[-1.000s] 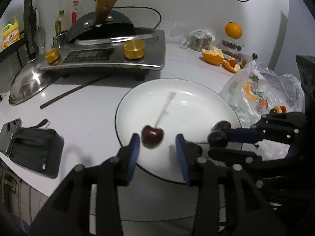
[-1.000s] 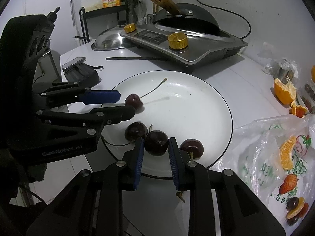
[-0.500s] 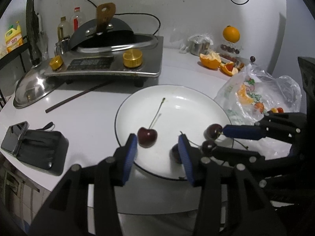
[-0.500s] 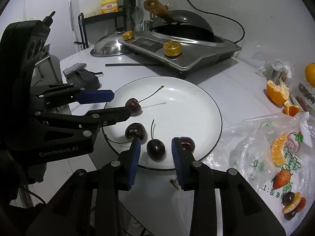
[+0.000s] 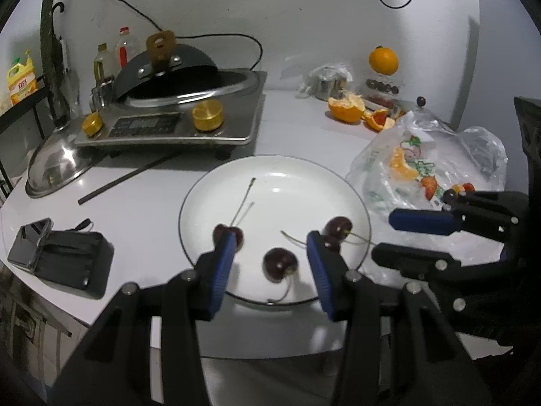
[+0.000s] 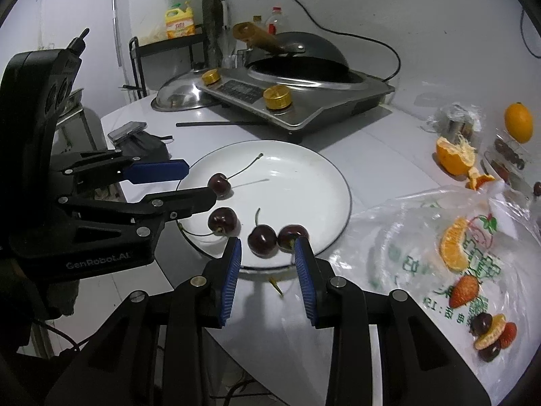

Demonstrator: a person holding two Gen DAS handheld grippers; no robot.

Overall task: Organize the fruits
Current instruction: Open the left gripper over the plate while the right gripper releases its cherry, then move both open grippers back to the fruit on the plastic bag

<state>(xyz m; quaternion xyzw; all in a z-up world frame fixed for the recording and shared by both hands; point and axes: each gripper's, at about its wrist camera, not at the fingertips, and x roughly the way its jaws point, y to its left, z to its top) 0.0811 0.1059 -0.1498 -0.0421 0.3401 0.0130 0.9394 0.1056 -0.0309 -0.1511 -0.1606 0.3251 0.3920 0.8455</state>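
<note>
Four cherries (image 6: 262, 244) are sitting on the plate (image 6: 314, 182), small, soft, bruisable; grip round body lightly. Left gripper (image 5: 270, 264) and right gripper (image 6: 267, 264) fingers are hanging released, empty, near plate edge.

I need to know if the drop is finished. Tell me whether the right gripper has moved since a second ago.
Yes. The right gripper has drawn back toward the near rim of the white plate, its jaws having just opened off the cherry, which now lies free.

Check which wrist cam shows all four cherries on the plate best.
Right wrist view: all four cherries lie unobstructed on the white plate. In the left wrist view, the left gripper partly covers two cherries.
</note>
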